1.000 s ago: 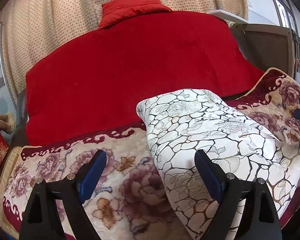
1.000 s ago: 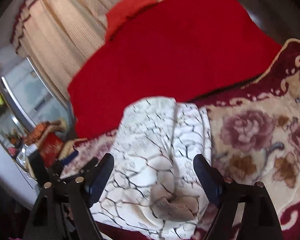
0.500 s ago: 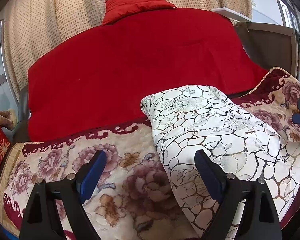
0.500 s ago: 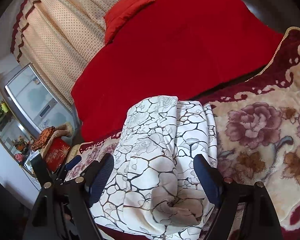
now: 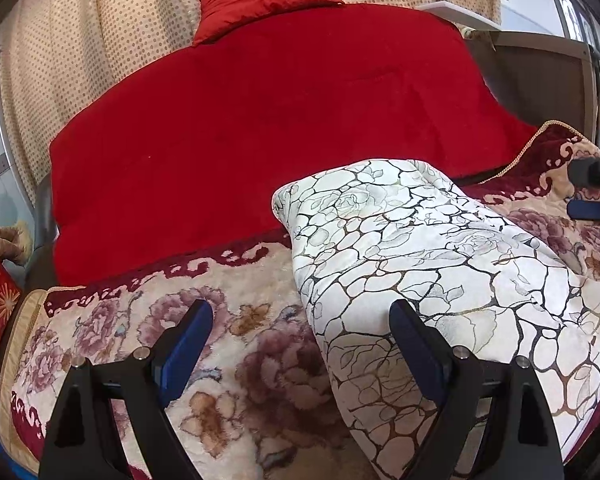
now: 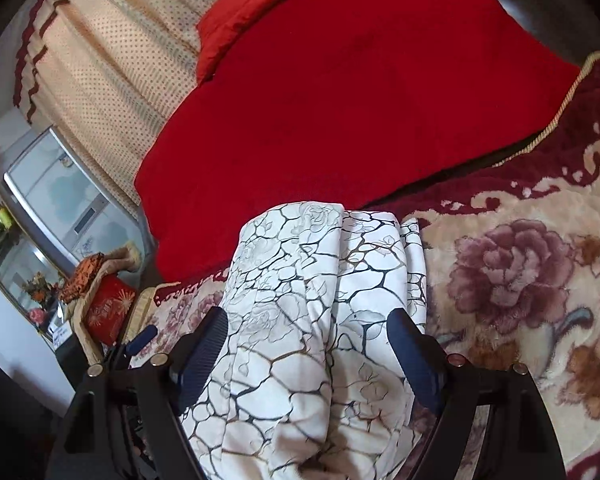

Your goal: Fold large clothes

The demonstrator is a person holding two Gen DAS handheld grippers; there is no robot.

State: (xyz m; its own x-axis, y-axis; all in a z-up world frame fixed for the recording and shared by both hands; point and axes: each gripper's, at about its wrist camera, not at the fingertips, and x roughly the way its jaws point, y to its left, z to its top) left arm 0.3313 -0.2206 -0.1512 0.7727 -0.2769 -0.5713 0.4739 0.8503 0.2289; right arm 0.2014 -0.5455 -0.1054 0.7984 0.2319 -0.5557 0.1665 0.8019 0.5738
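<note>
White fabric: folded garment (image 5: pixel 440 280), printed with a dark cracked-stone line pattern and faint roses; smooth thin cloth, several layers stacked into a long, rounded bundle.
Garment position: lies on the floral blanket (image 5: pixel 240 360), its far end close to the red blanket (image 5: pixel 280 128); in the right wrist view the bundle (image 6: pixel 312 320) runs lengthwise between the gripper fingers.
Containers: red box (image 6: pixel 108 312) with a gold starburst print, at the left beside the bed; contents not visible. Orange patterned cloth (image 6: pixel 82 272) rests above it on a tan fabric heap.
Left gripper (image 5: pixel 300 340): fingers apart, nothing clamped; the left finger is over the floral blanket, the right finger over the garment's near edge. Contact with the cloth cannot be determined.
Right gripper (image 6: pixel 308 344): fingers apart, standing either side of the bundle; the pads do not press on it.
Gripper material: black frames, dark blue pads.
Floral blanket: thick plush pile, cream ground, mauve and brown flowers, maroon scrolled border, gold cord edging.
Red blanket: plain, matte, covering the rear of the bed.
Red pillow (image 5: pixel 268 4): plump, at the far edge against the curtain.
Room: cream dotted curtain (image 6: pixel 100 60) behind the bed; brown wooden bed frame (image 5: pixel 540 72) at the right; glass-fronted cabinet (image 6: pixel 60 200) at the left.
</note>
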